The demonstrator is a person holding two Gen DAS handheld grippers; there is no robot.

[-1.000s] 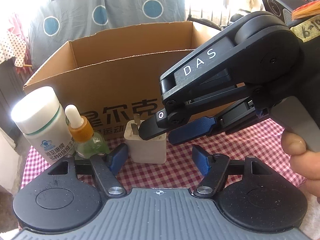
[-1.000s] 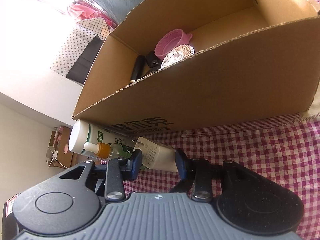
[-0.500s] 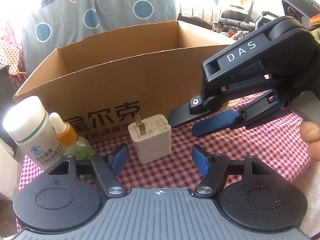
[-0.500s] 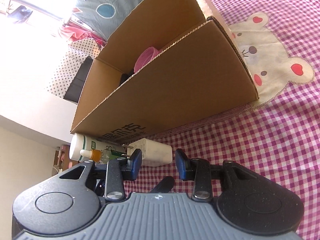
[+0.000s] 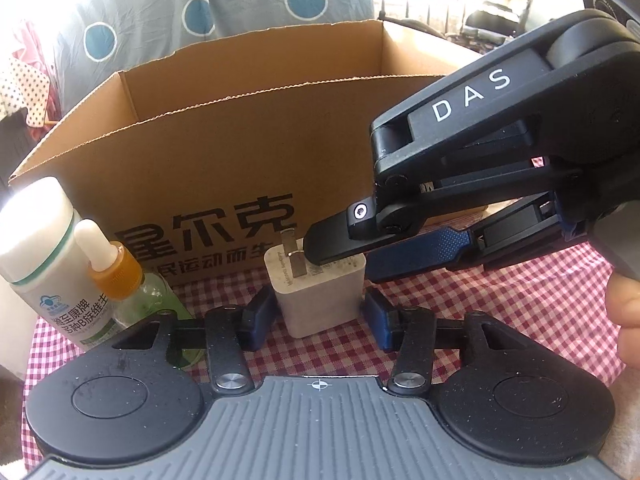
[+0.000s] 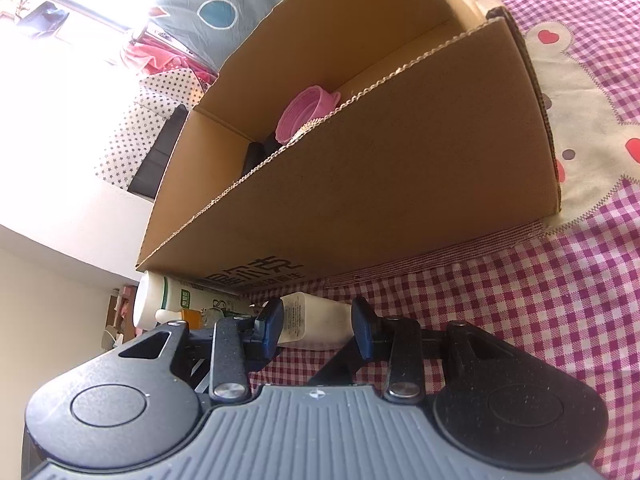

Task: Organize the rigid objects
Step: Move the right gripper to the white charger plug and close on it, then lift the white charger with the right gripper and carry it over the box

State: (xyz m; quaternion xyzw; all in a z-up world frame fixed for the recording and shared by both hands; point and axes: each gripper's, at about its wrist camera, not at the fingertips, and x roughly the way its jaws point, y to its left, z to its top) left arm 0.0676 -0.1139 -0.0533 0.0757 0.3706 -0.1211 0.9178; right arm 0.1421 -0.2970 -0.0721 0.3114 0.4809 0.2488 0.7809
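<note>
White charger (image 5: 320, 294) stands on checked worktop (image 5: 500, 300) by box (image 5: 224, 172). Right tongs (image 6: 318, 322) back at it vs 0.5 s ago, spread astride; left tongs (image 5: 316, 314) spread too. Grasp next, prob.

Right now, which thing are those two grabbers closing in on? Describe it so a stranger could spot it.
Find the big cardboard box on the checked tablecloth. In front of its printed wall stand three small things: a white bottle, a dropper bottle and a white charger. The charger is the only squarish block, with metal prongs on top.
</note>
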